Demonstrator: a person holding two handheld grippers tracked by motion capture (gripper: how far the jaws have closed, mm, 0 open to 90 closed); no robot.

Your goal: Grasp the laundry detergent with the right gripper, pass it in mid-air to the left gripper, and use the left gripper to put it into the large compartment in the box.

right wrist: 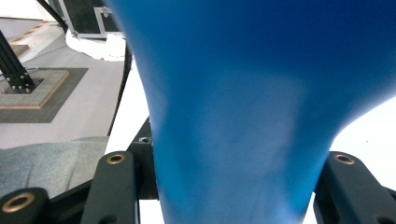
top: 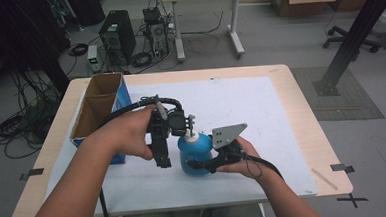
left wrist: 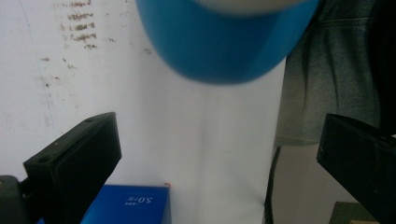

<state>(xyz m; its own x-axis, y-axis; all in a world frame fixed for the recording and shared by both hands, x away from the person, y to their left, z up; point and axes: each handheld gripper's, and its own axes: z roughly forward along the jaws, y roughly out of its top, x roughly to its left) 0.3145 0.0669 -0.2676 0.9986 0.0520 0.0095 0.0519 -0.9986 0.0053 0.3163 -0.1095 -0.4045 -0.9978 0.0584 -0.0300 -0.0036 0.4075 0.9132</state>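
Right now the blue bottle (top: 195, 156) sits just below the centre of the high view on the white mat (top: 261, 115), pinched at its body by the right gripper (top: 196, 164). The left gripper (top: 182, 123) hangs spread at the white pump top (top: 192, 133), gripping nothing. The rounded, smooth-looking body could slip or twist in that pinch, and a push from the left gripper could tip it toward the cardboard box (top: 97, 109) at left.

"5.0" upside down on blue box (left wrist: 135, 205)
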